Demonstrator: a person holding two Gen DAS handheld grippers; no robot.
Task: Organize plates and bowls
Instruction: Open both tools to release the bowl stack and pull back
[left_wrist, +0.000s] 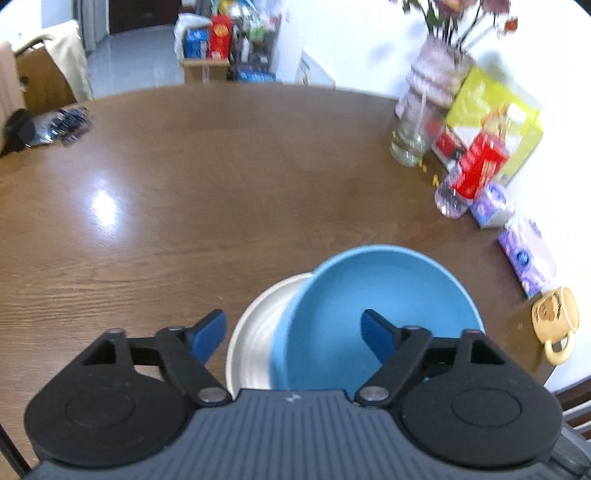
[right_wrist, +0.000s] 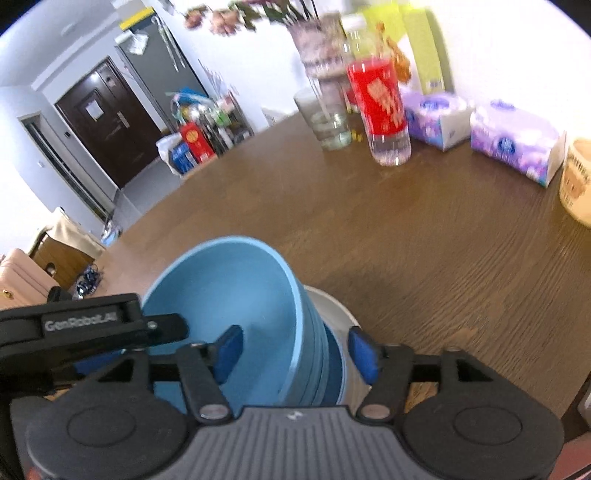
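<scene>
Blue bowl (left_wrist: 373, 314) sits in the white plate (left_wrist: 255, 332) at the table's (left_wrist: 221, 177) near edge. Left gripper (left_wrist: 293, 332) and right gripper (right_wrist: 295, 350) both stand spread, straddling the rim, gripping nothing. Recommend lifting both straight clear without nudging the rim.

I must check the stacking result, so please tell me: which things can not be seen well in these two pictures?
- Blue bowl, left wrist view: near side hidden behind the left tongs.
- White plate under it: mostly covered by the bowl in both views.
- Yellow mug, right wrist view: cut off by the picture edge.
- Red-labelled bottle: label too blurred to read.
</scene>
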